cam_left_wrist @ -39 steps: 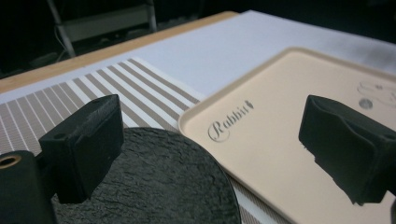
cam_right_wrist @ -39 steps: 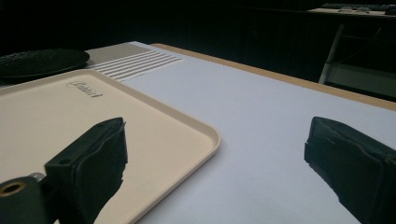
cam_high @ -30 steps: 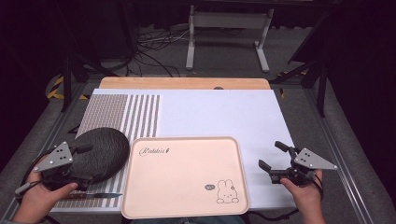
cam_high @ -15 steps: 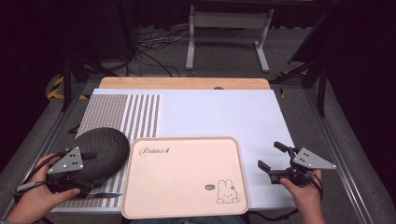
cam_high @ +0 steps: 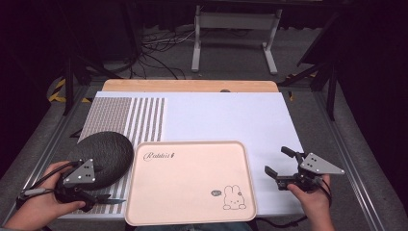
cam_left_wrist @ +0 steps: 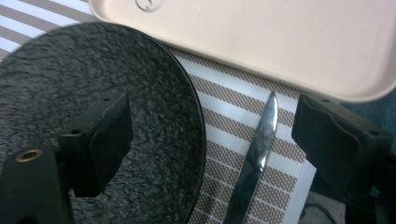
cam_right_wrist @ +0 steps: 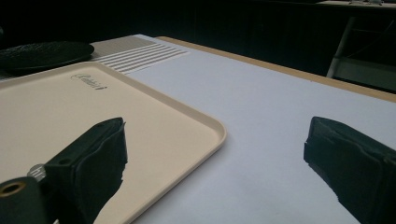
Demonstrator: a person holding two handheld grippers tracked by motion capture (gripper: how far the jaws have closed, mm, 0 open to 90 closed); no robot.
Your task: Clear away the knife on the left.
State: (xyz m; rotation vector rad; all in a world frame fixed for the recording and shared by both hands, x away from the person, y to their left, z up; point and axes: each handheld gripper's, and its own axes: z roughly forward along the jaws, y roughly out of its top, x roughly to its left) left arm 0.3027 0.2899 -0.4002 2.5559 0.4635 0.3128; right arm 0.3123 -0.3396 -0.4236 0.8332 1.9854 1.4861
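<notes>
At the near left corner of the tabletop (cam_high: 226, 115) the left hand-held gripper (cam_high: 98, 196) lies low and points right, its jaws spread with nothing pinched, the knife (cam_left_wrist: 254, 161) lying between them on the striped mat (cam_left_wrist: 224, 100), just right of the dark plate (cam_left_wrist: 84, 116).

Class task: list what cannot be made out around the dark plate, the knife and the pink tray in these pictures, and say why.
- Knife: handle cut off by the bottom edge of the left gripper view.
- Knife, high view: partly hidden under the left tongs.
- Dark plate: near part hidden behind the tongs.
- Pink tray: script and rabbit print too small to read.
</notes>
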